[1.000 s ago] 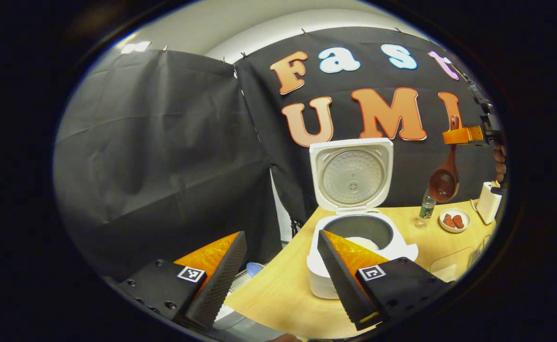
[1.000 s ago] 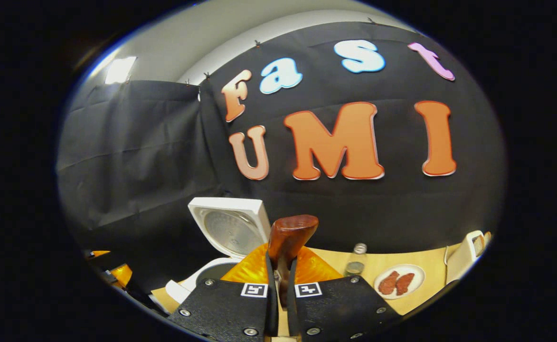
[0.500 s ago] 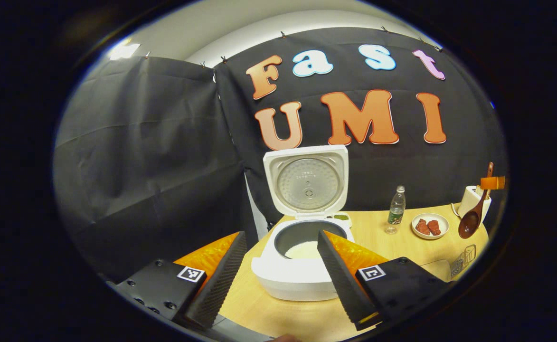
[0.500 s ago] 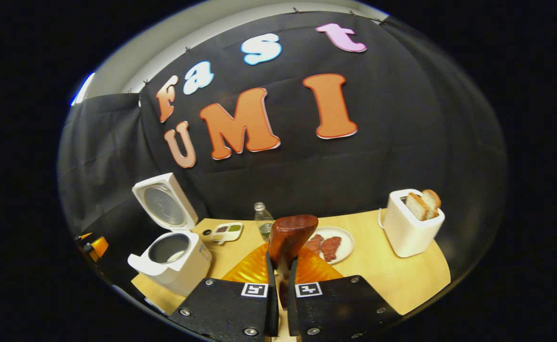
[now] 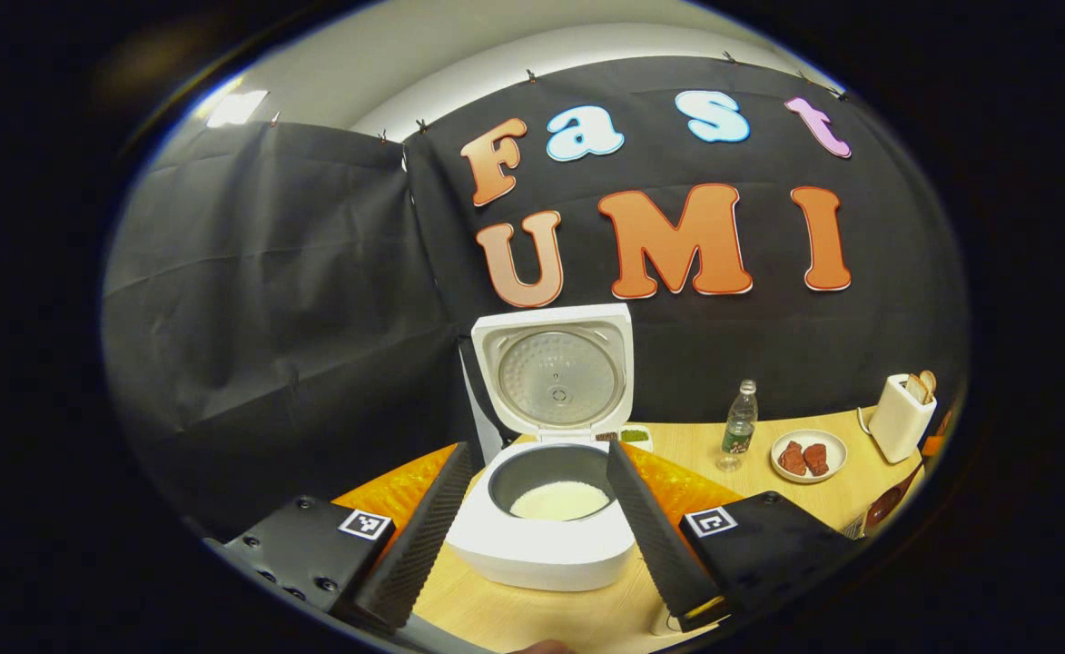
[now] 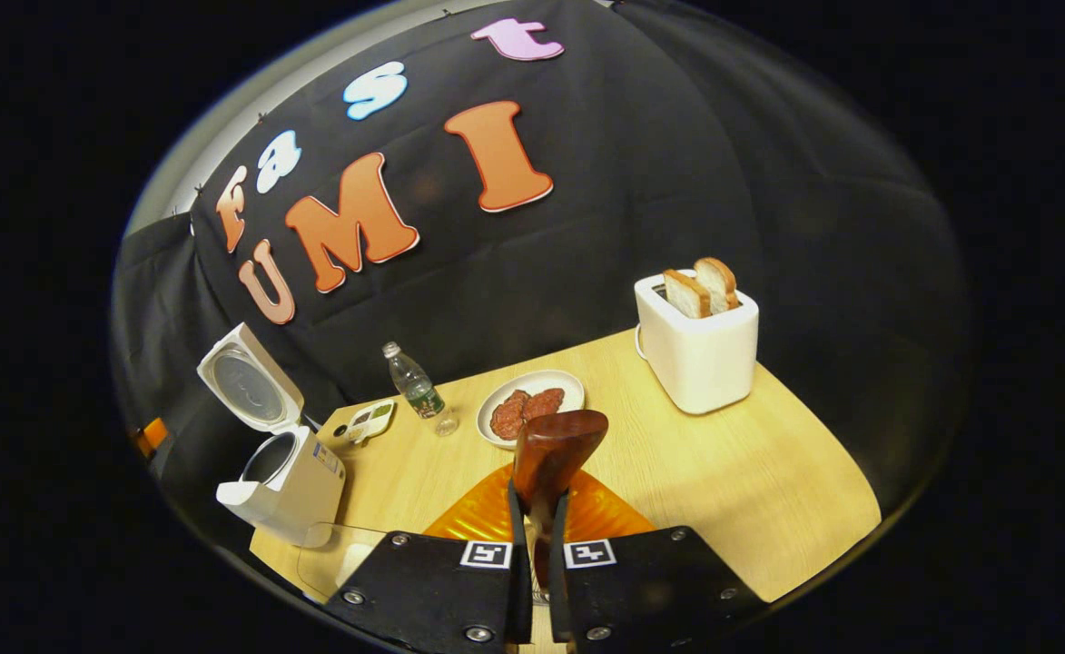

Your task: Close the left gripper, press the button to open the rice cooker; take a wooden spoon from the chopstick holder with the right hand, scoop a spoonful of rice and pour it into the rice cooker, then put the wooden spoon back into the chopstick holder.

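The white rice cooker (image 5: 541, 545) stands open on the wooden table, lid (image 5: 555, 368) upright and white rice (image 5: 559, 500) in its pot. My left gripper (image 5: 537, 463) is open just in front of it, one finger on either side of the pot, holding nothing. My right gripper (image 6: 537, 509) is shut on the handle of the wooden spoon (image 6: 555, 450), whose dark bowl sticks up past the fingertips over the table. The spoon (image 5: 886, 509) also hangs low at the far right of the left gripper view. From the right gripper the cooker (image 6: 282, 472) is far left.
A white toaster (image 6: 700, 350) with two bread slices stands at the back right. A plate of meat (image 6: 527, 413), a water bottle (image 6: 414, 381) and a small divided dish (image 6: 369, 420) sit mid-table. A clear container (image 6: 332, 554) lies near the front left edge.
My right gripper has come down and swung right with the spoon, from high beside the cooker lid to low over the table. My left gripper has shifted so the cooker sits between its fingers.
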{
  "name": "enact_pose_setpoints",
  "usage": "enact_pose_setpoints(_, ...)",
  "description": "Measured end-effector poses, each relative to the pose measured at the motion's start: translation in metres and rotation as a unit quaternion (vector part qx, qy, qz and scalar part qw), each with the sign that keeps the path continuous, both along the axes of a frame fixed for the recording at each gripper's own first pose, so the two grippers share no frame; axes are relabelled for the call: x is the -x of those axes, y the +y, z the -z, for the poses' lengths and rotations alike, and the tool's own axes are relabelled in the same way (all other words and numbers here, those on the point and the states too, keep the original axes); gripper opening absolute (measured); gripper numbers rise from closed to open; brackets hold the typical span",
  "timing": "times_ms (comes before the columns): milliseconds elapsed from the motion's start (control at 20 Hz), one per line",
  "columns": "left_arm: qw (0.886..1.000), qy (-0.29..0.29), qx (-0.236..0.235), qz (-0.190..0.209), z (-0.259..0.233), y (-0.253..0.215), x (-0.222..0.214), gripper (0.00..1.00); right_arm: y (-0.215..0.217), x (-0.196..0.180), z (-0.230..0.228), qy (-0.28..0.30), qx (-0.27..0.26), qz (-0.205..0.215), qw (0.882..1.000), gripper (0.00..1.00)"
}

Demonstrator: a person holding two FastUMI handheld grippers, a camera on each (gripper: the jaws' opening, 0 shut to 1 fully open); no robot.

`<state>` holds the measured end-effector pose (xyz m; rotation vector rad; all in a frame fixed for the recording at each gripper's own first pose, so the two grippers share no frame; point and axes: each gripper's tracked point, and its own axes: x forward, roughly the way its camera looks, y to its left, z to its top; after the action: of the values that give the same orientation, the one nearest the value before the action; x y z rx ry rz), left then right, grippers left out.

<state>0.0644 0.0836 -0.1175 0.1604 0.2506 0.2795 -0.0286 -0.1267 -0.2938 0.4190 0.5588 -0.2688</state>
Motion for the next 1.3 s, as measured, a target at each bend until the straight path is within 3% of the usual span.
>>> enact_pose_setpoints(350, 0.998, -0.020, 0.049, 0.031, -0.043, 0.023, -0.095, 1.00, 0.002, 0.020, 0.041, 0.034, -0.052, 0.083, 0.995, 0.12)
enact_pose_setpoints(500, 0.997, -0.017, 0.066, 0.039, -0.059, 0.059, -0.143, 0.97, -0.002, 0.030, 0.041, 0.053, -0.055, 0.122, 0.990, 0.21)
enact_pose_setpoints(600, 0.996, -0.016, 0.072, 0.055, -0.065, 0.067, -0.186, 1.00, -0.006, 0.038, 0.024, 0.054, -0.048, 0.151, 0.986, 0.31)
enact_pose_setpoints(650, 0.996, -0.024, 0.061, 0.061, -0.068, 0.074, -0.206, 1.00, -0.006, 0.045, 0.020, 0.061, -0.049, 0.162, 0.984, 0.46)
enact_pose_setpoints(700, 0.997, -0.020, 0.052, 0.060, -0.067, 0.081, -0.227, 0.97, -0.004, 0.051, 0.010, 0.054, -0.051, 0.172, 0.982, 0.53)
enact_pose_setpoints(750, 0.996, -0.014, 0.053, 0.068, -0.063, 0.082, -0.245, 1.00, -0.003, 0.055, -0.003, 0.046, -0.048, 0.182, 0.981, 0.51)
enact_pose_setpoints(850, 0.993, -0.003, 0.064, 0.095, -0.060, 0.070, -0.287, 0.98, 0.000, 0.070, -0.025, 0.032, -0.023, 0.195, 0.980, 0.73)
enact_pose_setpoints(950, 0.993, 0.021, 0.054, 0.101, -0.050, 0.068, -0.319, 0.98, 0.002, 0.083, -0.052, 0.021, 0.007, 0.205, 0.979, 0.83)
enact_pose_setpoints(1100, 0.987, 0.100, 0.069, 0.104, -0.009, 0.060, -0.342, 1.00, 0.009, 0.096, -0.088, 0.003, 0.035, 0.217, 0.976, 0.89)
enact_pose_setpoints(1150, 0.987, 0.089, 0.081, 0.104, -0.011, 0.057, -0.351, 0.96, 0.009, 0.099, -0.095, -0.003, 0.040, 0.219, 0.975, 0.91)
enact_pose_setpoints(1300, 0.982, 0.143, 0.081, 0.092, 0.002, 0.048, -0.353, 0.98, 0.012, 0.103, -0.107, -0.010, 0.049, 0.216, 0.975, 0.92)
